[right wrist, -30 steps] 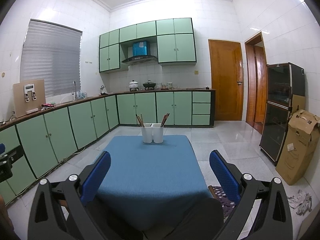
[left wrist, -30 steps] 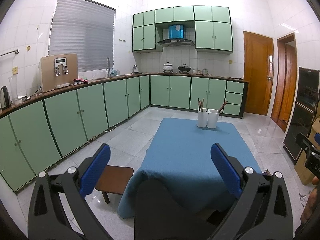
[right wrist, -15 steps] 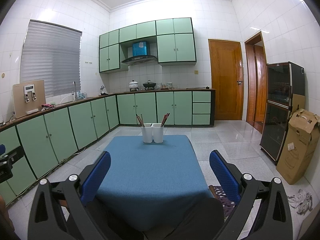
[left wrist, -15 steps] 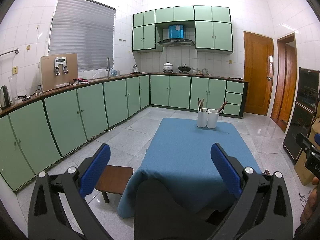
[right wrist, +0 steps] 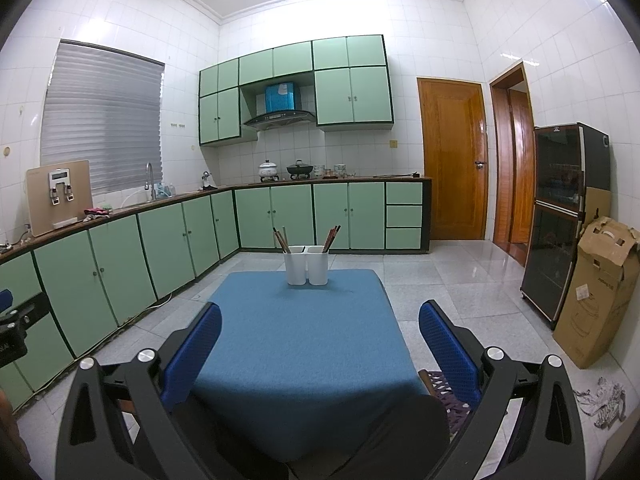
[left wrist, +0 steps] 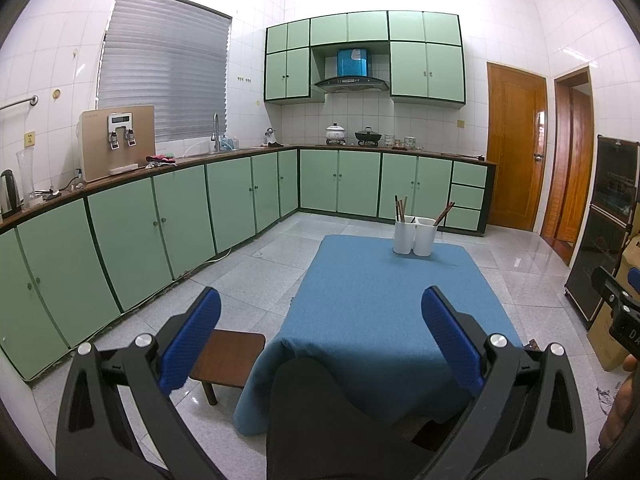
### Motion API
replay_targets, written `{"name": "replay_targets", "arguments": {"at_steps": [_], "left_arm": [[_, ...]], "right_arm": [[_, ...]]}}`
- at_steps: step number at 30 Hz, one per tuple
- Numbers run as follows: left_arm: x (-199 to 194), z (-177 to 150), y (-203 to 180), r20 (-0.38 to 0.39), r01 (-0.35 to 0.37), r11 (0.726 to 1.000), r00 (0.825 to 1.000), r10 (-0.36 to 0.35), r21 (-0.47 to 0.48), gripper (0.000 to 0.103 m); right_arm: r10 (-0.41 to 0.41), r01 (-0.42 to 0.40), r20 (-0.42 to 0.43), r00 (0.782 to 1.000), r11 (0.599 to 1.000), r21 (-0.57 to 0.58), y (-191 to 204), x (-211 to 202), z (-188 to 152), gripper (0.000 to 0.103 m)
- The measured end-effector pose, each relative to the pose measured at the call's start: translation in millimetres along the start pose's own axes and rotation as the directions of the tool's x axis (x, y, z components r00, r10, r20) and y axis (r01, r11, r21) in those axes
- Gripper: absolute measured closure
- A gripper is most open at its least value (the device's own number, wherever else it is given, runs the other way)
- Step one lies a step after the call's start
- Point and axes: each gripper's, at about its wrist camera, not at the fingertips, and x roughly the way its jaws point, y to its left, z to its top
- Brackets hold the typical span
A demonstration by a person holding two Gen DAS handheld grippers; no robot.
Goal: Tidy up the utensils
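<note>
Two white holders (right wrist: 306,265) with chopsticks (right wrist: 331,237); left claw (left wrist: 320,312) wide; right claw (right wrist: 320,320) wide.

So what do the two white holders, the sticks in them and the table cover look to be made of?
Holders: smooth matte white, likely plastic, possibly ceramic. Sticks: thin, brown, probably wooden chopsticks, too small to confirm. Table cover: blue cloth, soft matte weave that drapes over the edges.

We see two white holders (right wrist: 306,265) with brown chopsticks (right wrist: 281,239) on a blue cloth (right wrist: 304,344). Our tongs' pads (right wrist: 192,350) are blue.
</note>
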Motion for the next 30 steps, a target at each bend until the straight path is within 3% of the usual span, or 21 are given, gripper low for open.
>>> {"name": "replay_targets", "arguments": {"at_steps": [30], "left_arm": [[2.8,-0.7,-1.5,-0.006,0.002,1.000,1.000,-0.002,0.001,0.006]], "right_arm": [[0.006,-0.006,-0.012,1.000,1.000,0.002,2.0,3.1,-5.1,0.006]]}}
